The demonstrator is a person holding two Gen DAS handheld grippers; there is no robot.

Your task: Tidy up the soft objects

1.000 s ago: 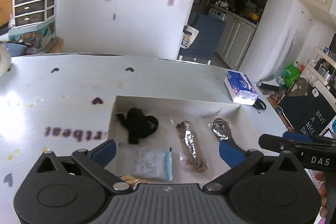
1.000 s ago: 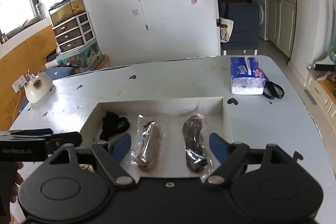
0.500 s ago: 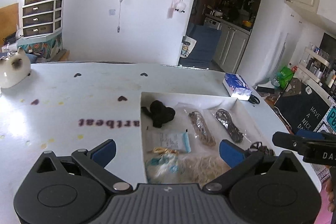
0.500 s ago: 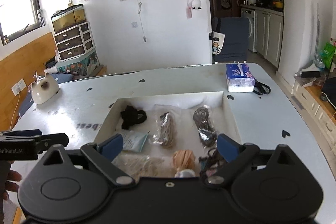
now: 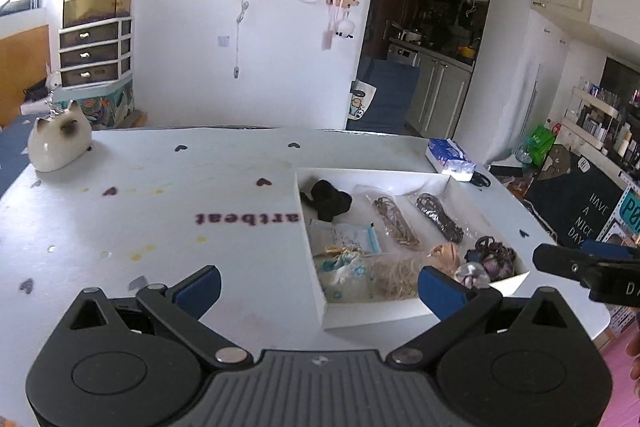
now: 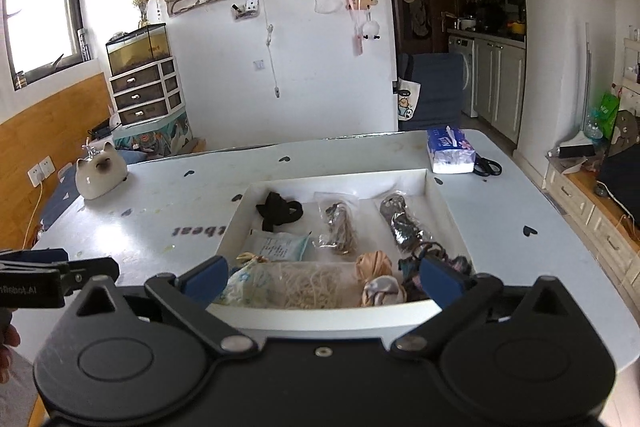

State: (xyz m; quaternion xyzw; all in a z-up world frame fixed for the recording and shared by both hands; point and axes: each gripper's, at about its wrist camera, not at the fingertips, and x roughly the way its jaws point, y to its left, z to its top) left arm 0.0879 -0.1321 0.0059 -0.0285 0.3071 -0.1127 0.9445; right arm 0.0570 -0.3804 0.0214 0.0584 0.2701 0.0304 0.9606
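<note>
A shallow white box on the table holds several soft things. At its back lie a black fabric band and two bagged cords. Nearer lie a white-blue packet, a bag of pale fibres and scrunchies. My left gripper is open over the table at the box's near left corner, gripping nothing. My right gripper hovers at the box's near wall, jaws opening, pads touching nothing.
A white cat figurine sits at the table's far left. A blue tissue pack and black scissors lie behind the box. The table's right edge drops off to the floor.
Both grippers have drawn back from the box, so its near half with the scrunchies and fibre bag has come into view. The right jaws have spread wider.
</note>
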